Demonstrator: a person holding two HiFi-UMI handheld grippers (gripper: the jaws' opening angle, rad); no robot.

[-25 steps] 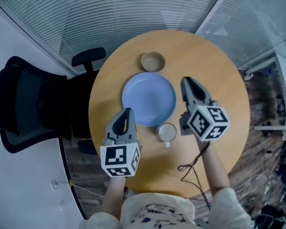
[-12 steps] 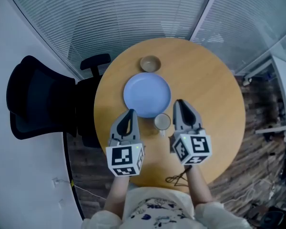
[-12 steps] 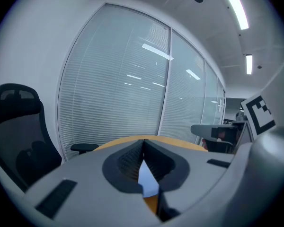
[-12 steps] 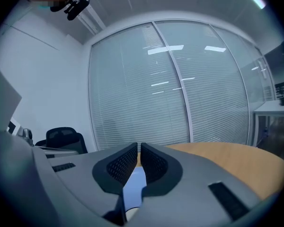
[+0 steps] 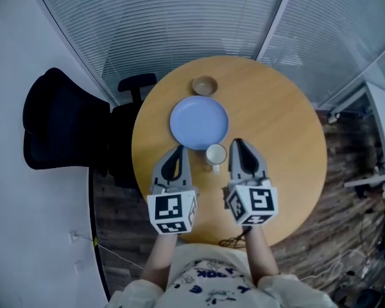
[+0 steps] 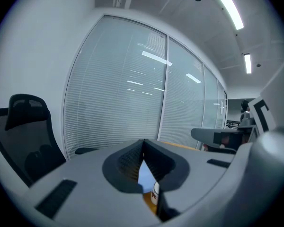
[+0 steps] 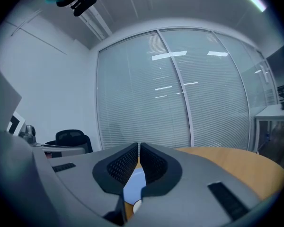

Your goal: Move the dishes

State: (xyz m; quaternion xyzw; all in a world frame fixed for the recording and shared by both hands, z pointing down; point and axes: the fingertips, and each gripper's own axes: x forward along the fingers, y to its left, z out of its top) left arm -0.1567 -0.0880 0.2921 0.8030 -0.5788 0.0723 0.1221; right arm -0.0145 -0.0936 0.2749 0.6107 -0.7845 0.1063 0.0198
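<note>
At the far left stood a black office chair (image 5: 64, 124), beside the round wooden table (image 5: 282, 127). You held your left gripper (image 5: 177, 151) over the table's near side, its jaws pressed together at the tips with nothing between them. Ahead of it lay the blue plate (image 5: 199, 122). Beyond the plate, close to its far rim, sat the small brown bowl (image 5: 205, 85). The white cup (image 5: 215, 154) stood at the plate's near edge, between your two grippers and gripped by neither. Your right gripper (image 5: 237, 144) was just right of the cup. Its jaws had just closed the last bit and met, empty.
</note>
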